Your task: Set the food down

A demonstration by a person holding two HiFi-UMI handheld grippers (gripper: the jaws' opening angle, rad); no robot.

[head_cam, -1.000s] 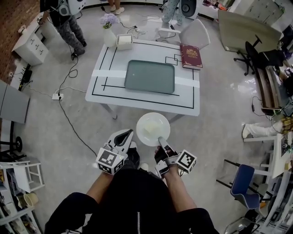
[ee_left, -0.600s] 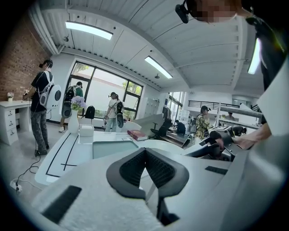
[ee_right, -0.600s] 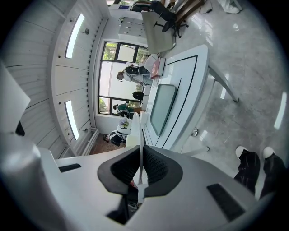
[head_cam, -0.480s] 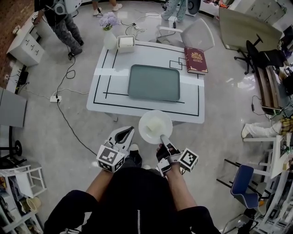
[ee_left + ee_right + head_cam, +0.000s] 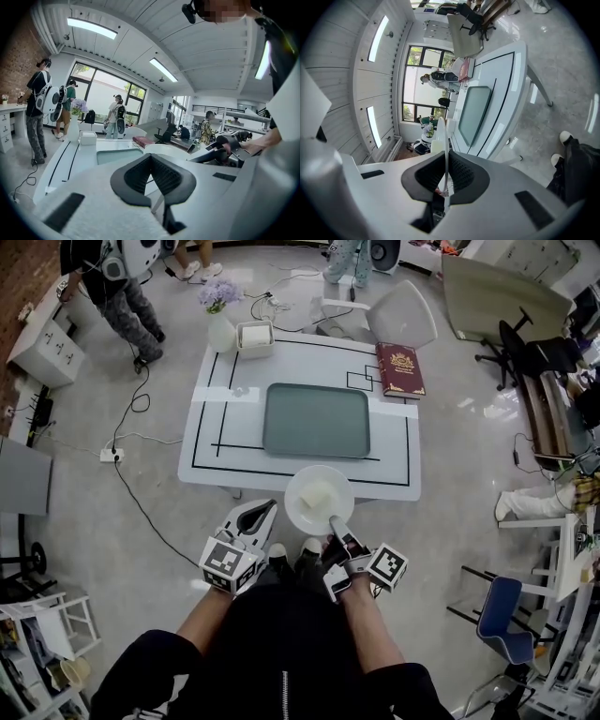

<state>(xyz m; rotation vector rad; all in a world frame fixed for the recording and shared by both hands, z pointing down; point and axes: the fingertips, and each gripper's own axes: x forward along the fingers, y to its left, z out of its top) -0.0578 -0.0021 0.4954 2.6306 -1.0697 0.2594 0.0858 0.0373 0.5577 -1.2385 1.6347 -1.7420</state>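
We are pinching the plate (image 5: 302,486) rim in the right gripper (image 5: 335,525), food (image 5: 317,495) lying on it, by the near edge of the table (image 5: 394,465), left gripper (image 5: 262,512) jaws pressing together.

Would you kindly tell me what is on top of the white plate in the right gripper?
One pale, blocky piece of food lies near the middle of the plate, whose rim the right gripper clamps. The plate's surface under the food is covered.

Red book (image 5: 399,369), flower vase (image 5: 221,332), small white box (image 5: 255,337), white chair (image 5: 401,315)
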